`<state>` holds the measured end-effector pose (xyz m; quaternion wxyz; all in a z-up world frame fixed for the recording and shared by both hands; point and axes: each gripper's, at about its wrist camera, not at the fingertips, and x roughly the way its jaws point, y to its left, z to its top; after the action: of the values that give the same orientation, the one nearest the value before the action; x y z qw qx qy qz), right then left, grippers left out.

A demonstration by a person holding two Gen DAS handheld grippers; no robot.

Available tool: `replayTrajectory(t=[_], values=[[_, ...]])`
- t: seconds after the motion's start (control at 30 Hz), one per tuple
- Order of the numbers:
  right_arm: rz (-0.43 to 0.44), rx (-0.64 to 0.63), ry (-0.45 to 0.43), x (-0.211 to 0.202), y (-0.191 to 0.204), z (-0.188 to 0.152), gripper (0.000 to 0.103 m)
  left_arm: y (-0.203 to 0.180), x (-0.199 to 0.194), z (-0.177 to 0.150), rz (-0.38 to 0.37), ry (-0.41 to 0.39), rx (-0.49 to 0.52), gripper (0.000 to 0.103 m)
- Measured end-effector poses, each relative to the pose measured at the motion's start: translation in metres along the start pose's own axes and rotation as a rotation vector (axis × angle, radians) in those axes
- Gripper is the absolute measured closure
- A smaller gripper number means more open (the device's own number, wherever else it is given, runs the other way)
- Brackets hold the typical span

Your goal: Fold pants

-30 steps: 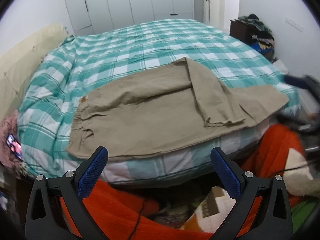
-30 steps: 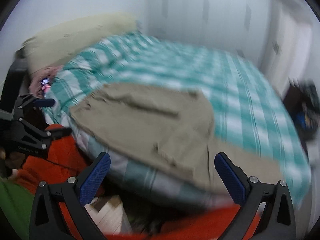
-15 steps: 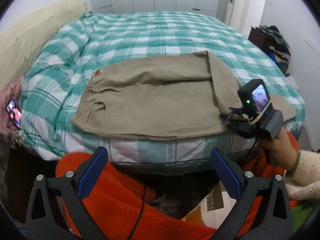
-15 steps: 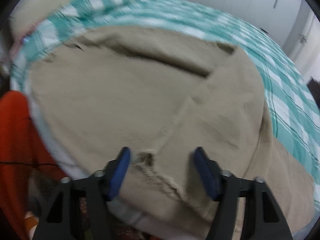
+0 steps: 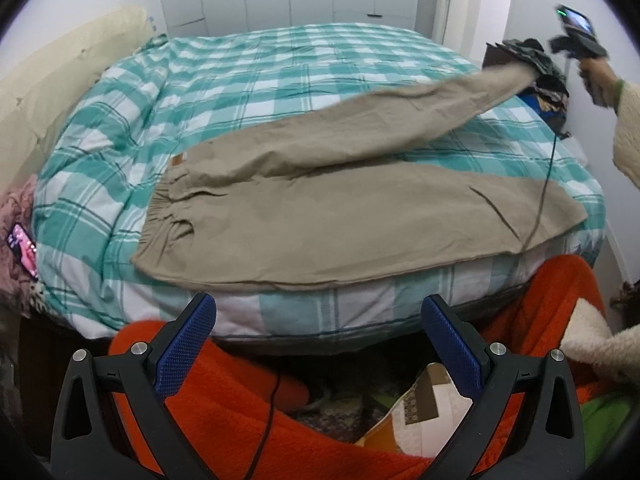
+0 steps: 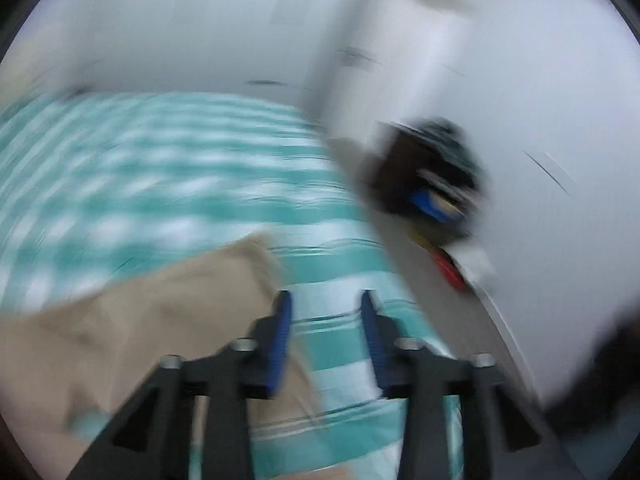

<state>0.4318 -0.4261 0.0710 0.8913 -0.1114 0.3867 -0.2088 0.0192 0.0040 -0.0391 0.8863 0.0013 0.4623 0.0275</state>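
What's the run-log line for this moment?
pants: flat on bed, far leg raised toward right gripper | right gripper: opening, nothing between pads | left gripper: open, empty, at bed edge

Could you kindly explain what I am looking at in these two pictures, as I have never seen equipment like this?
There is no robot here: a person holds a two-finger gripper in each hand, each with a fisheye camera looking along its fingers. One picture is from the left gripper, open and empty in front of the bed. The other, blurred, is from the right gripper, whose jaws are opening with no cloth visible between them. Tan pants lie on the checked bedspread; one leg is in the air, stretched toward the right hand.
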Motion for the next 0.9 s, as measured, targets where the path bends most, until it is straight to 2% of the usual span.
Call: replayTrajectory(t=[0.03, 0.07, 0.1, 0.2, 0.23, 0.27, 0.33, 0.43, 0.57, 0.67, 0.8, 0.9], values=[[-0.010, 0.075, -0.029, 0.001, -0.030, -0.004, 0.057, 0.001, 0.001, 0.001, 0.007, -0.002, -0.004, 0.001], [-0.006, 0.106, -0.041, 0.001, -0.040, -0.012, 0.044, 0.003, 0.003, 0.001, 0.019, 0.003, -0.011, 0.001], [0.016, 0.134, -0.048, 0.001, -0.049, -0.030, 0.037, 0.005, 0.006, 0.002, 0.023, 0.011, -0.018, 0.001], [0.158, 0.106, 0.014, 0.011, -0.041, -0.108, 0.037, 0.008, 0.014, 0.008, 0.001, 0.043, -0.043, 0.001], [0.243, 0.102, 0.062, 0.014, -0.030, -0.151, 0.037, 0.007, 0.016, 0.009, -0.017, 0.050, -0.040, 0.001], [0.285, 0.108, 0.086, 0.014, -0.024, -0.174, 0.037, 0.003, 0.017, 0.011, -0.033, 0.057, -0.030, 0.001], [0.421, 0.155, 0.172, 0.009, -0.006, -0.247, 0.037, -0.005, 0.019, 0.012, -0.044, 0.065, 0.000, 0.001], [0.570, 0.241, 0.254, 0.001, 0.010, -0.316, 0.037, -0.020, 0.023, 0.018, -0.029, 0.051, 0.073, 0.001], [0.677, 0.278, 0.272, -0.013, 0.035, -0.351, 0.037, -0.037, 0.044, 0.046, -0.031, -0.008, 0.220, 0.001], [0.719, 0.238, 0.245, -0.023, 0.050, -0.353, 0.037, -0.039, 0.073, 0.091, -0.004, -0.078, 0.254, 0.001], [0.768, 0.219, 0.234, -0.034, 0.072, -0.351, 0.037, -0.034, 0.131, 0.161, 0.020, -0.130, 0.171, 0.001], [0.794, 0.238, 0.247, -0.041, 0.088, -0.356, 0.037, -0.027, 0.198, 0.208, 0.093, -0.127, 0.079, 0.001]])
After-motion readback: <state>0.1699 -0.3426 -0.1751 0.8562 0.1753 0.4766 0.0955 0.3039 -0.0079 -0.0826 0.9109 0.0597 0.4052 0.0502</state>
